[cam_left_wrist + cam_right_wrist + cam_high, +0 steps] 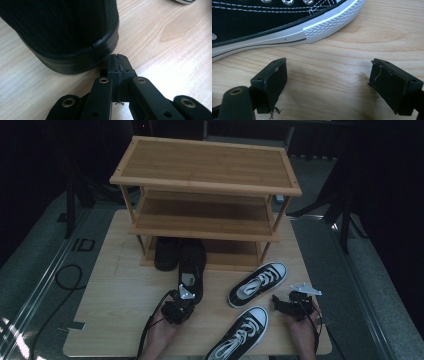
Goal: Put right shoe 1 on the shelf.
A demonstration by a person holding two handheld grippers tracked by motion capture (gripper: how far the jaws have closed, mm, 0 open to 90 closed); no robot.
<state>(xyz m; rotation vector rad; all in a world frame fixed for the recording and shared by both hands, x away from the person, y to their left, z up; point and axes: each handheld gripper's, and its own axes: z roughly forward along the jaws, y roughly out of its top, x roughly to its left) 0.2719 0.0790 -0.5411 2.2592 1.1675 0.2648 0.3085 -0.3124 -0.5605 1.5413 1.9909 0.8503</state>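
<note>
My left gripper (117, 62) has its jaws fully closed and empty, tips against the heel of the black shoe (191, 270), which lies near-centre on the table (115, 285), toe under the rack (205, 185). My right gripper (327, 75) is wide open, holding nothing, beside a sneaker (274, 27).

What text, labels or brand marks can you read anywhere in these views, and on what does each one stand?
"ID": pale letters on the floor left of the table.
Pale label on the insole of the black shoe: too small and blurred to read.
Sneakers, shoe rack, left gripper, right gripper: no readable text.
</note>
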